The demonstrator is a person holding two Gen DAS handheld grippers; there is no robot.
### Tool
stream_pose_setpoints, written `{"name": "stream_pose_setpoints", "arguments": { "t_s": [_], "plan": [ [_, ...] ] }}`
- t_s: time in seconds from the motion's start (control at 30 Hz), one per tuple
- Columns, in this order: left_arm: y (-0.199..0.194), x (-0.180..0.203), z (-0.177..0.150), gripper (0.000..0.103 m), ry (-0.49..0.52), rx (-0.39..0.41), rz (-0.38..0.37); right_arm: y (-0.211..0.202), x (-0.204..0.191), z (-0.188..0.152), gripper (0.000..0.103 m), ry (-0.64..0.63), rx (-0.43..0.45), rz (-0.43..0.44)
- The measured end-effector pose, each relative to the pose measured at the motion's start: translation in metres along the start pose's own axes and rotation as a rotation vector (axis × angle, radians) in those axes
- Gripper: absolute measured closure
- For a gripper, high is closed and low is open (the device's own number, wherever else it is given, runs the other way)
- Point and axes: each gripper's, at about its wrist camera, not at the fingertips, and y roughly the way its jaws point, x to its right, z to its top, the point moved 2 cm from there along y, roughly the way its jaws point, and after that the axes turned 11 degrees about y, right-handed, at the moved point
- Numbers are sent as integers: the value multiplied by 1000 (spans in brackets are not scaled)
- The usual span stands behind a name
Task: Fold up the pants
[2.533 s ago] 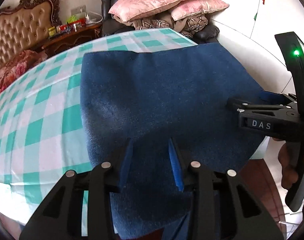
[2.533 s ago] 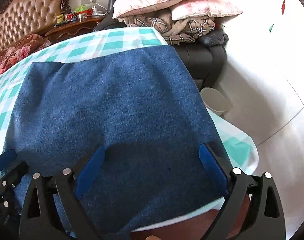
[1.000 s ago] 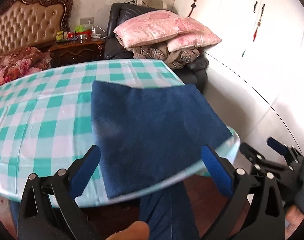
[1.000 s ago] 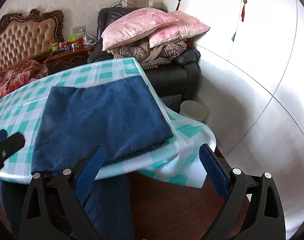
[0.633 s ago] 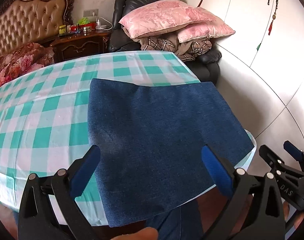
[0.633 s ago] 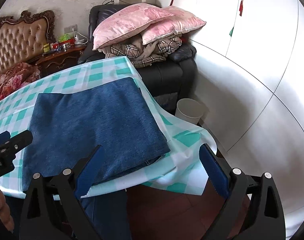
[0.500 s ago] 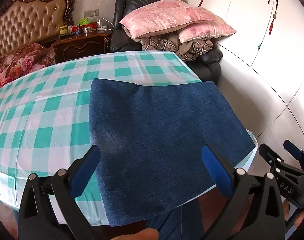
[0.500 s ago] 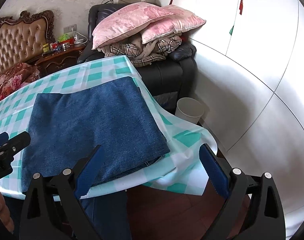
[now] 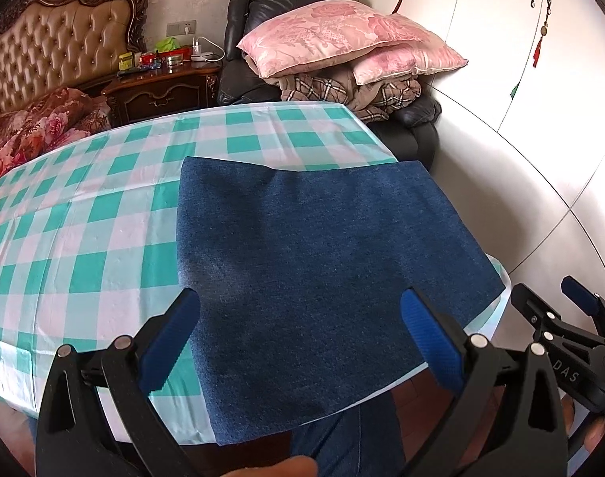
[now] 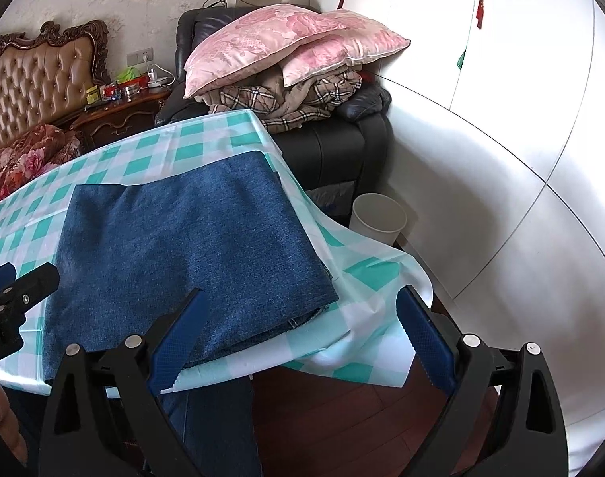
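Dark blue denim pants [image 9: 322, 270] [image 10: 183, 254] lie folded into a flat rectangle near the front right corner of a table covered with a green and white checked cloth [image 9: 83, 218] [image 10: 362, 270]. My left gripper [image 9: 298, 338] hovers open above the pants' near edge, nothing between its blue pads. My right gripper [image 10: 298, 338] stands open off the table's front right corner, also holding nothing. The right gripper [image 9: 576, 318] shows at the right edge of the left wrist view. In the right wrist view the left gripper [image 10: 8, 290] shows at the left edge.
A black armchair [image 10: 334, 139] piled with pink pillows [image 9: 342, 39] and blankets stands behind the table. A white bin [image 10: 378, 218] sits on the floor by the white wardrobe [image 10: 501, 119]. A bed [image 9: 43, 119] and nightstand [image 9: 163, 87] are at the back left. The person's denim-clad leg [image 9: 354, 441] is below the table edge.
Both grippers pulled back and up from the pants, and the left one went from nearly shut to wide open. Over the last half second they have barely moved.
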Motion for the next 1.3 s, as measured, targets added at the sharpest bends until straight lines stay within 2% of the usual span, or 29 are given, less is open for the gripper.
{"name": "stream_pose_setpoints", "arguments": {
  "t_s": [1.3],
  "plan": [
    [-1,3,0,2,5,-2,-3,-2,3,1,11,6,3,-5]
  ]
}}
